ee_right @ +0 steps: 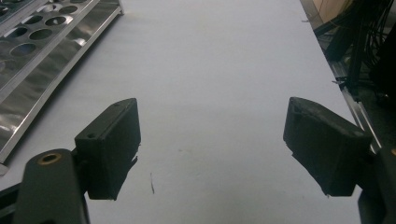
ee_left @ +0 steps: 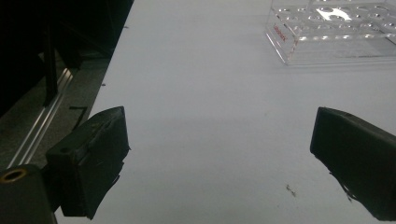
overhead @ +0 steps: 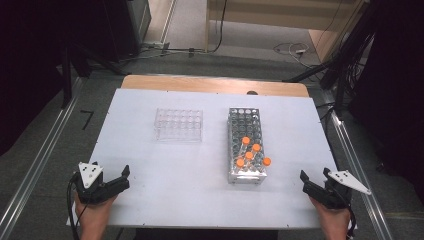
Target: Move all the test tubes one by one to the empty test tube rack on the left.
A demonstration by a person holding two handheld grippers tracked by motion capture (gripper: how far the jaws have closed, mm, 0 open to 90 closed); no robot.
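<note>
Hand-held gripper point(overhead: 116, 182) idle; metal rack point(overhead: 244, 145) runs front-to-back.

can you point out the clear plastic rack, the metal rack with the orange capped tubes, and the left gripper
clear plastic rack point(overhead: 178, 124): high view, on its top plate of holes.
metal rack point(overhead: 243, 122): high view, on the far, tube-free part of its top.
left gripper point(overhead: 124, 177): high view, midway between its open fingertips.

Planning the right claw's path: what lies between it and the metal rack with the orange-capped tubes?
Nothing: the high view shows bare white table between the right claw and the metal rack; the right gripper view agrees.
</note>
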